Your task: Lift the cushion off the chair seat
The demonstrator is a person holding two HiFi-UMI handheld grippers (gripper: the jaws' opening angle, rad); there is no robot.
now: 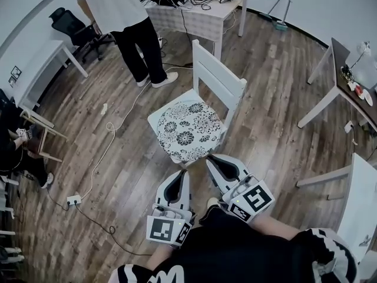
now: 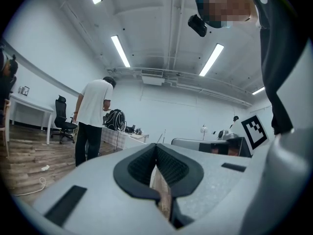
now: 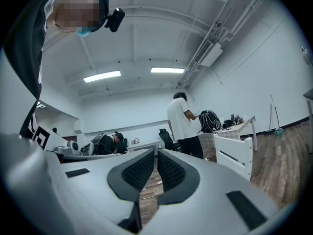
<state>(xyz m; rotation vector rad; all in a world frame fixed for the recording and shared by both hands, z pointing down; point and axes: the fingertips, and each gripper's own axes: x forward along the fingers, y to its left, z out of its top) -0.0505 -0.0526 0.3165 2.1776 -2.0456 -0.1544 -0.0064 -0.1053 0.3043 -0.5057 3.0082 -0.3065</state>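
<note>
Head view: cushion point(image 1: 189, 130) lies flat on the chair point(image 1: 219, 76) seat, dead ahead of my tongs, right gripper point(image 1: 212, 160) slightly nearer its front edge than left gripper point(image 1: 182, 173); left gripper view: jaws together, empty; right gripper view: same, cushion unseen.

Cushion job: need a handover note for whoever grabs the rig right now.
Left gripper: shut, empty.
Right gripper: shut, empty.
Cushion: flat on the seat of the chair, just ahead of both grippers' tips.
Done: nothing yet. Both grippers sit at the cushion's near edge with no grip.
Left: open the jaws, take the cushion's edge, lift it clear of the seat.
</note>
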